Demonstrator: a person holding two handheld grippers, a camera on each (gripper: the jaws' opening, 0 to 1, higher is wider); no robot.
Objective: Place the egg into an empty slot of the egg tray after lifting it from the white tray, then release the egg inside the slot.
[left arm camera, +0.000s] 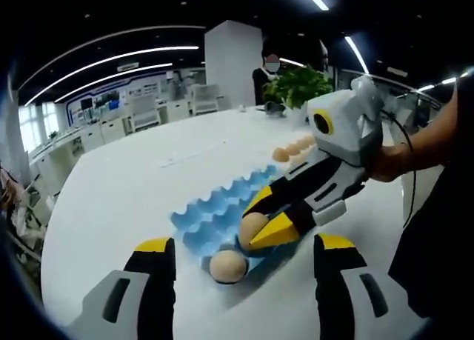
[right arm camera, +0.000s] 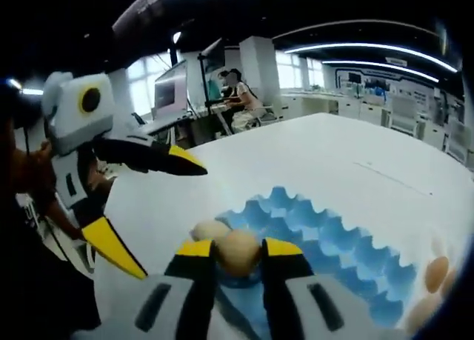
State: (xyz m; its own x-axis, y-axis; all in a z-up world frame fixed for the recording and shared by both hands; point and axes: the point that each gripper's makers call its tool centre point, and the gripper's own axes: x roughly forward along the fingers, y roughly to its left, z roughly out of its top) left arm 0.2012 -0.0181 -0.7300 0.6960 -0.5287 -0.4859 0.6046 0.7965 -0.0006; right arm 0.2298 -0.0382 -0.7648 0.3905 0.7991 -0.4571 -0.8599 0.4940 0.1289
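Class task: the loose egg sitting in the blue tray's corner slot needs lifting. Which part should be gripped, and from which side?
Grip the egg across its exposed upper half, descending from above: the egg tray cups its lower half, and the right gripper holds another egg beside it.

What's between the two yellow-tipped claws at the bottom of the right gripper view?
An egg. The right gripper is shut on it, over the blue egg tray. A second egg sits just beside it in the tray.
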